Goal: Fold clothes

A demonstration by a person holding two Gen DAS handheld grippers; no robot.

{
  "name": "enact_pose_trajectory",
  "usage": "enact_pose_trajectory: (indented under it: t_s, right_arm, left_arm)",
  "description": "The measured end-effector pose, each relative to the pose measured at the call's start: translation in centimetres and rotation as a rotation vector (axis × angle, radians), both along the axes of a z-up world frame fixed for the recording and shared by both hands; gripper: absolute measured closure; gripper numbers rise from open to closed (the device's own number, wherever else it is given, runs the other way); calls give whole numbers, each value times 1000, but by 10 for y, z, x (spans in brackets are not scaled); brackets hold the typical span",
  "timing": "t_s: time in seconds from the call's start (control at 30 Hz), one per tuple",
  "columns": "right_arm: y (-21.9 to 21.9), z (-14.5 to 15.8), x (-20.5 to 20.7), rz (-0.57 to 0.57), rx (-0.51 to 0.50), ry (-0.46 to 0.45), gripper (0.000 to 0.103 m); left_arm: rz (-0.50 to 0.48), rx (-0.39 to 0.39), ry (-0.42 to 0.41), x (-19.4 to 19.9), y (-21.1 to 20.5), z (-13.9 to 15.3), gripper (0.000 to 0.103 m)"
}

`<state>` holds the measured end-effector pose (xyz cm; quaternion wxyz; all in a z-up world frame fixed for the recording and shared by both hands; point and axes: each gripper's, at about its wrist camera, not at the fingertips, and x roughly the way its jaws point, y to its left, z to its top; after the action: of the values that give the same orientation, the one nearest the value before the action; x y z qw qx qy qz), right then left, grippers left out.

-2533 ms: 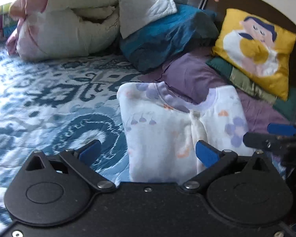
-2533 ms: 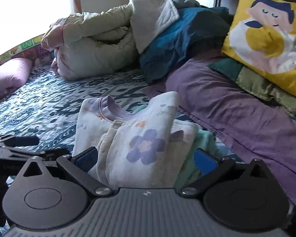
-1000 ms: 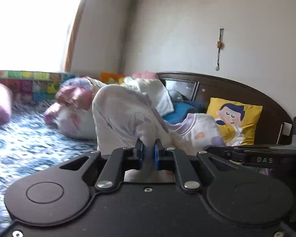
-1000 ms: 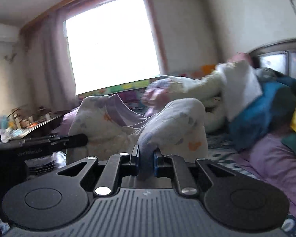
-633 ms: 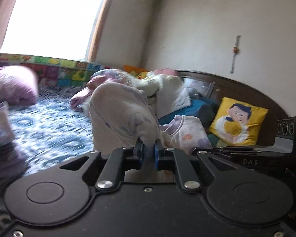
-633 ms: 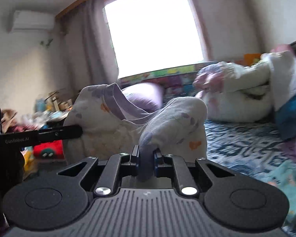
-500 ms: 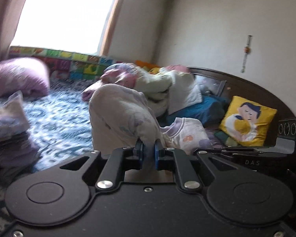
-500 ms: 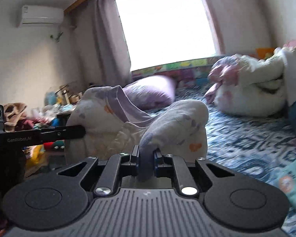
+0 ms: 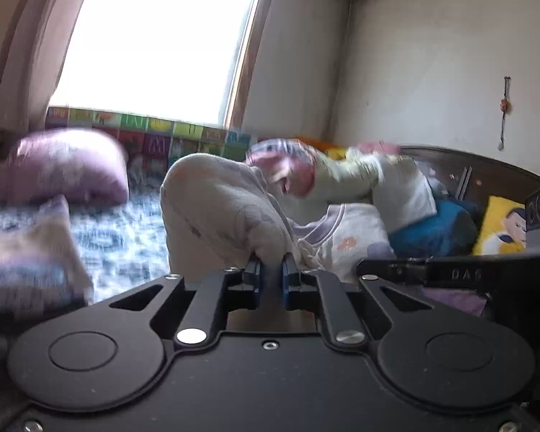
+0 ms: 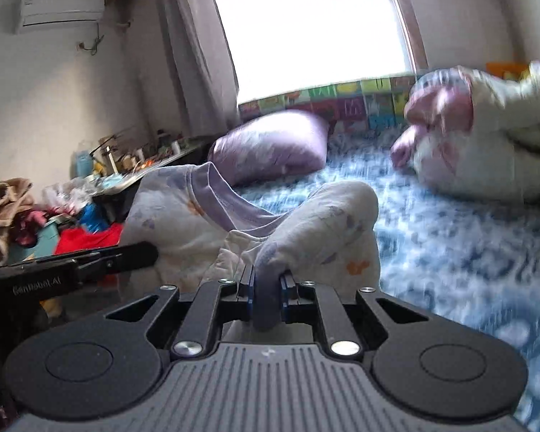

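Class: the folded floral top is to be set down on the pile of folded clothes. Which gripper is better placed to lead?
Probably the left gripper: the pile shows beside it. Both it and the right gripper are shut on the floral top.

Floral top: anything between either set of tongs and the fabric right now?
Nothing visible. The left tongs are already shut on a bunched fold of the floral top, and the right tongs are shut on another fold, so both hold it directly. It hangs lifted above the blue patterned bedspread.
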<state>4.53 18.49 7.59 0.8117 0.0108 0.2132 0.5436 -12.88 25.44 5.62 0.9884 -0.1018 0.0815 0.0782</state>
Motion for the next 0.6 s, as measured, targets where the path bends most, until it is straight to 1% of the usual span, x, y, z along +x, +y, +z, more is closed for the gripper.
enact_pose_trajectory:
  t_s: [0.1,0.13,0.17,0.27,0.33,0.4,0.47,0.53,0.57,0.6]
  right_arm:
    - [26,-4,22,-11,17,-16,88]
    - [34,-5,29,-15,23,-21,88]
    - [41,-13,36,-17,17,-1,88]
    - [50,-60,45,-12,-56,87,88]
    - [48,-101,40,11,-127,181,88]
    - [37,-128,25,28,-179,251,88]
    - [25,-154,8,45,-229,318,87]
    - [14,-180,-8,61,-279,385,82]
    - [8,-182,-17,65,-290,393,79]
    - [3,-183,-25,67,-298,395,67]
  left_arm:
    - [-9,30,4,13,13,-16,95]
    - [-14,36,14,16,16,-24,95]
    - [-22,25,40,15,18,-37,95]
    - [-42,-26,153,6,15,-87,95]
    - [-54,-80,241,-9,8,-122,95]
    - [-41,-124,318,-26,0,-150,95]
    - [-24,-188,347,-48,-9,-168,95]
    - [2,-217,364,-67,-16,-175,94]
    - [6,-229,373,-73,-19,-177,92]
    - [11,-249,381,-80,-20,-179,91]
